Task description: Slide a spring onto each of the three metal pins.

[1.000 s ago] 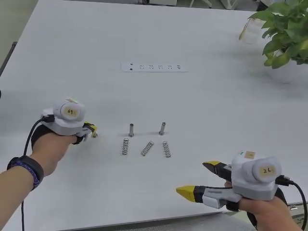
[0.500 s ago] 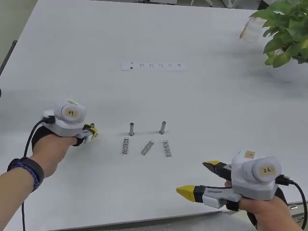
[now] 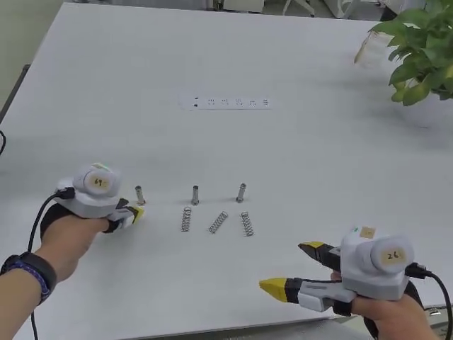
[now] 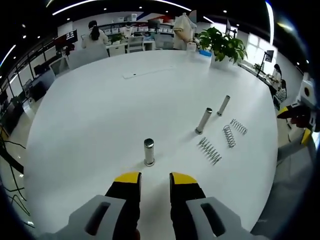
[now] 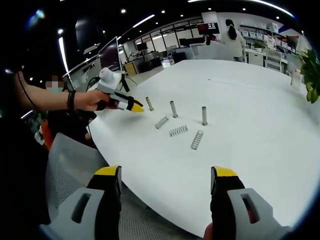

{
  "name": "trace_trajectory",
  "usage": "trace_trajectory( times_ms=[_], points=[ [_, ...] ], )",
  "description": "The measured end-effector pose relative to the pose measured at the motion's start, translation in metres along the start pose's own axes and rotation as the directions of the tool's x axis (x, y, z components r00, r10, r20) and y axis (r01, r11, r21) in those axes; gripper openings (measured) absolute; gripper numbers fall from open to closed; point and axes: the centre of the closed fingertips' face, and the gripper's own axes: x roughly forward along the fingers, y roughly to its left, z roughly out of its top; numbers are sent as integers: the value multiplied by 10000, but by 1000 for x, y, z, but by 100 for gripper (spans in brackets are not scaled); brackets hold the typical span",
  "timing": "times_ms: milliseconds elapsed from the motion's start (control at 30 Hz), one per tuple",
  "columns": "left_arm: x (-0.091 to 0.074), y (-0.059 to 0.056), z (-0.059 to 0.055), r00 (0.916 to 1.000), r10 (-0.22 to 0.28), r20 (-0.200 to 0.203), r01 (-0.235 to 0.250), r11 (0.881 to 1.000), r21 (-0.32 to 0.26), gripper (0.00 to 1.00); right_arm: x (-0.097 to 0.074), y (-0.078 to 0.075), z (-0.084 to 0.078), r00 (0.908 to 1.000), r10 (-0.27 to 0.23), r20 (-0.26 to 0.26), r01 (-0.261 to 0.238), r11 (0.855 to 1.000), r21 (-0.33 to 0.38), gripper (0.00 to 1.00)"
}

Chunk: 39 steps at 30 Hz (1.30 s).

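- Since the three small coiled steel springs (image 3: 218, 222) lie loose just beside the three upright metal pins (image 3: 195, 195), expect them light, springy, apt to roll; pinch one gently mid-coil.
- Your left gripper (image 4: 154, 178), jaws slightly parted and empty, points at the leftmost pin (image 4: 149, 151).
- Your right gripper (image 5: 166, 171) gapes wide, empty, at the white table's (image 3: 283, 156) near edge.

head view: high, at near edge of table (image 3: 297, 42), facing forward-down | left gripper view: low, close behind end pin (image 4: 149, 151) | right gripper view: near edge, facing across, farther back | shared: three pins (image 3: 195, 195), three springs (image 3: 217, 222)
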Motion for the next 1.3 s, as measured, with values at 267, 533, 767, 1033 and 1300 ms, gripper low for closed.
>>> trace_trajectory(
  times_ms=[267,533,767,1033,1300],
  points=[
    [-14,-6,-23,9999,-57,-153,53,9995,-304,19,1,1,1,10000,55,5,-55,10000,-59,72],
    [-25,-15,-37,9998,-203,-83,199,9988,-446,24,3,3,2,9999,138,16,-137,9999,-102,72],
    [-35,-18,-44,9998,-211,-23,210,9985,-500,25,3,3,-1,9998,175,-6,-175,9998,-88,72],
    [-47,-21,-44,9993,-299,210,313,9972,-680,29,4,1,-1,9998,179,-3,-179,9998,-78,72],
    [-60,-23,-44,9980,-339,541,377,9968,-707,35,8,-1,2,9997,229,-5,-229,9996,-143,72]
  ],
)
